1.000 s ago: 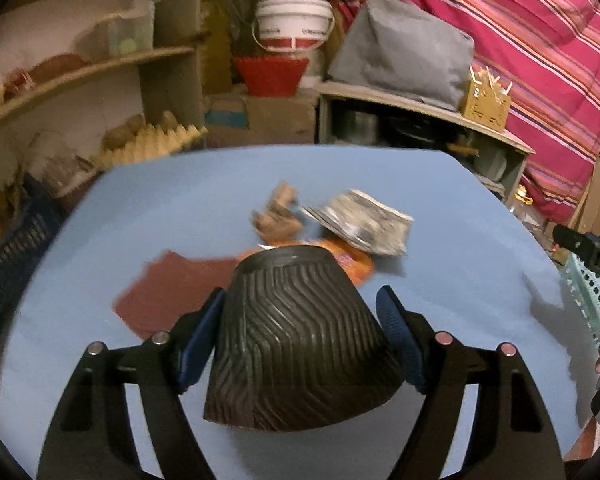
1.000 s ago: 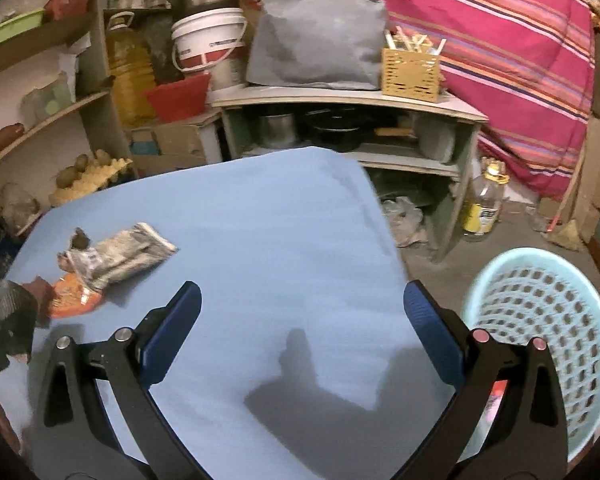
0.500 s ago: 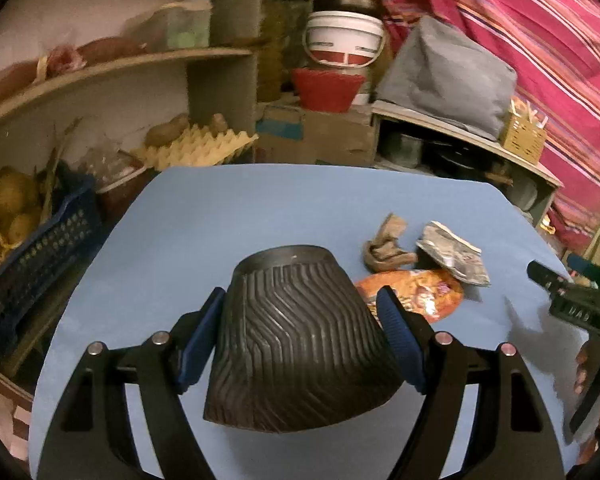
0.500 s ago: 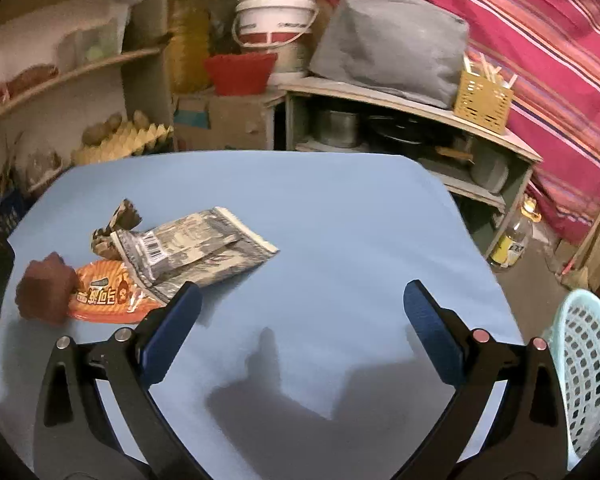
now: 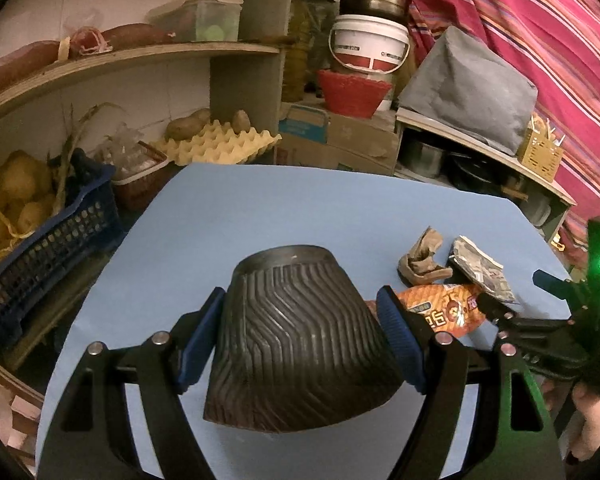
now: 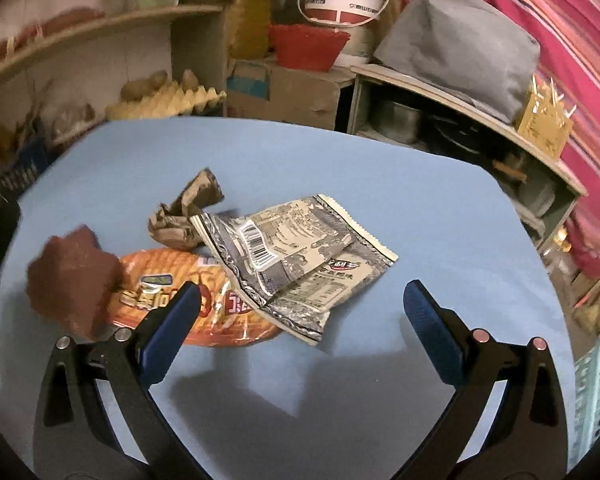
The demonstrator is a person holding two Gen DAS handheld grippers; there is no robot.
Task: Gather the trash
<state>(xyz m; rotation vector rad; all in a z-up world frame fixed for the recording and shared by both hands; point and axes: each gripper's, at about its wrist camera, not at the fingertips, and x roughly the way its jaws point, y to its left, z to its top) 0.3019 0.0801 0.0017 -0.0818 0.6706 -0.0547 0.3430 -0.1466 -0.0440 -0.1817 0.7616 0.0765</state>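
Left tongs (image 5: 300, 340): gripping a dark ribbed cup (image 5: 300, 344) between both blue pads, rim pointing to the far side, hovering over the near part of the blue desk (image 5: 260, 208).
Right tongs (image 6: 300, 328): standing wide apart with nothing between the pads, pointing down at the trash pile from the near side.
Trash location: lying in a cluster on the desk, left of centre in the right wrist view; a silver wrapper (image 6: 296, 256) is overlapping an orange snack bag (image 6: 172, 300), a crumpled brown paper (image 6: 184, 212) is sitting just beyond them, and a dark red scrap (image 6: 72, 276) is resting on the orange bag's left end.
Bin location: a pale mesh basket (image 6: 596, 392) is showing at the far right edge, off the desk and below it.
Risk, cup slip: the cup is tapering toward its rim, so the pads are bearing on a sloped wall; a sudden swing is likely to let it slide out.
Risk, partial pick: the wrappers are overlapping, so closing on one edge is likely to drag or flip the others and may push them toward the desk edge.
Risk, flat wrapper: the silver wrapper is lying thin against the desk; pads coming in too high are likely to close on air.
Risk, collision: both tongs are working near the same pile, as the left wrist view shows the right tongs (image 5: 512, 296) close by; crossing paths may knock the cup.
Risk, blur: the red scrap is appearing blurred, so its exact shape cannot be told.
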